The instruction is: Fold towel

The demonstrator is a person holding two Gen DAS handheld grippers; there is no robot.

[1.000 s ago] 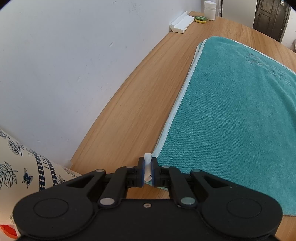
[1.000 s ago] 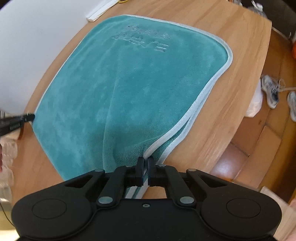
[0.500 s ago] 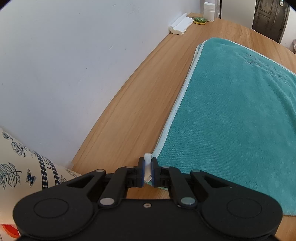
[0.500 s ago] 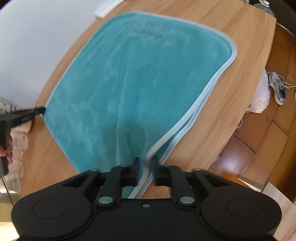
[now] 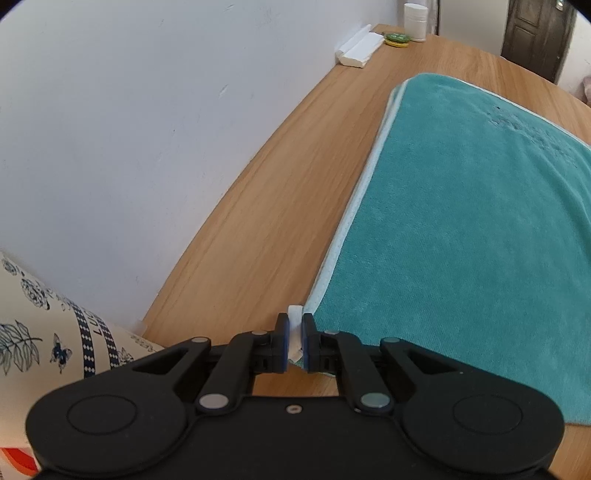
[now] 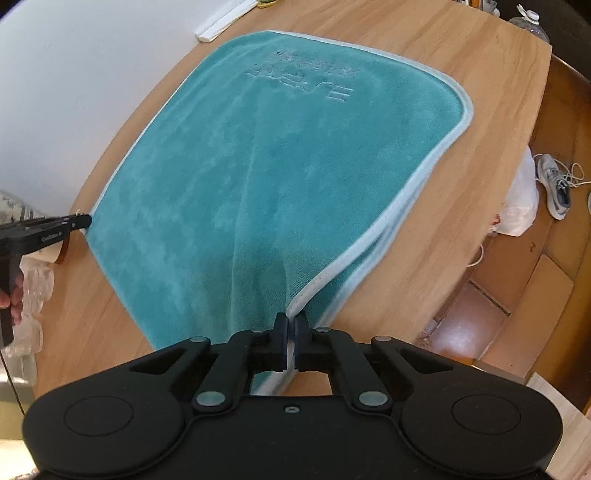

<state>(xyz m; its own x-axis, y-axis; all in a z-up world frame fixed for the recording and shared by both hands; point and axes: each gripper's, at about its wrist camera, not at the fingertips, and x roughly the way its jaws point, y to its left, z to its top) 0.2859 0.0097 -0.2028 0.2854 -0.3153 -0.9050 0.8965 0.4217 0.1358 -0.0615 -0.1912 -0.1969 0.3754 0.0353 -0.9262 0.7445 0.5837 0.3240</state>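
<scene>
Wooden table (image 6: 461, 192), towel (image 6: 295, 177) corners pinched, both tongs

A teal towel (image 6: 295, 177) with pale blue trim lies on the wood-grain tan desk (image 5: 266, 221), by a cream cloth (image 5: 40, 325) printed with navy butterflies and leaves.

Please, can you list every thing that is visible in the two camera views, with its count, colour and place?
towel: 1, teal with pale trim, spread on table
table: 1, light wood, beside wall
white block: 1, white, table's far end
jar: 1, white, far end
round tin: 1, green-yellow, beside jar
shoe: 1, grey-white, floor
plastic bag: 1, white, floor
left gripper: 1, black, shut on towel corner
right gripper: 1, black, shut on towel edge
</scene>
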